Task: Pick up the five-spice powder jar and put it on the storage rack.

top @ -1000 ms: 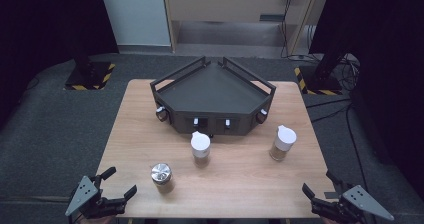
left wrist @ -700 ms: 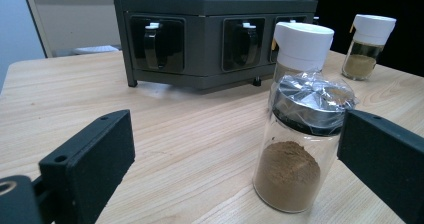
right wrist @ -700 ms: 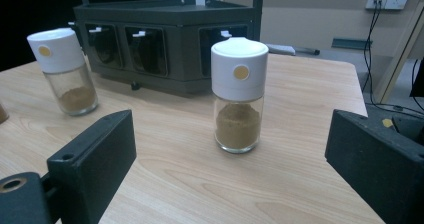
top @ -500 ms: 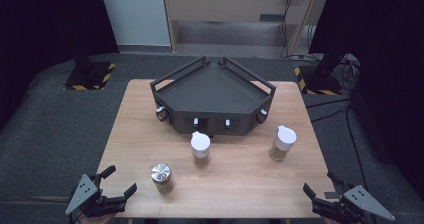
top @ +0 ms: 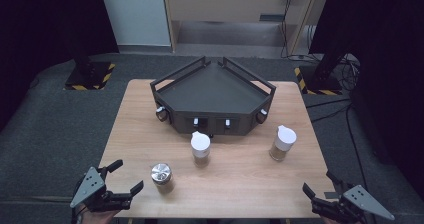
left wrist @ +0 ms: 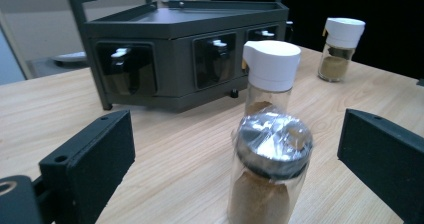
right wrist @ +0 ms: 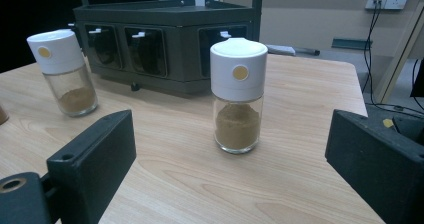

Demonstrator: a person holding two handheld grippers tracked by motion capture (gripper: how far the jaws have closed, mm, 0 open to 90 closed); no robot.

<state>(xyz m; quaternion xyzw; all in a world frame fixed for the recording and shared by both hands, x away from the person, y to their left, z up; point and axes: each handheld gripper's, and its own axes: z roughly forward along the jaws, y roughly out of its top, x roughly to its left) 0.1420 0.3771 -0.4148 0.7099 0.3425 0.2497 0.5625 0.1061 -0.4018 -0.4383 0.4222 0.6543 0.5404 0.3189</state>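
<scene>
While both grippers are hanging at the near edge of the wooden table [top: 240, 184], neither is holding anything. The left gripper [top: 124, 176] is sitting at the near left corner with its jaws spread wide, and in the left gripper view the steel-capped spice jar [left wrist: 269, 171] is standing upright between those jaws but clear of both. In the high view that jar [top: 162, 177] is resting just beside the left gripper, on the near left part of the table. The right gripper [top: 320, 185] is waiting at the near right corner, jaws likewise parted, and the right gripper view is looking along them at the right white-capped jar [right wrist: 238, 95], which is standing well ahead of them. The middle white-capped jar [top: 200, 149] is standing just in front of the dark rack [top: 215, 91], whose top shelf is lying bare.
</scene>
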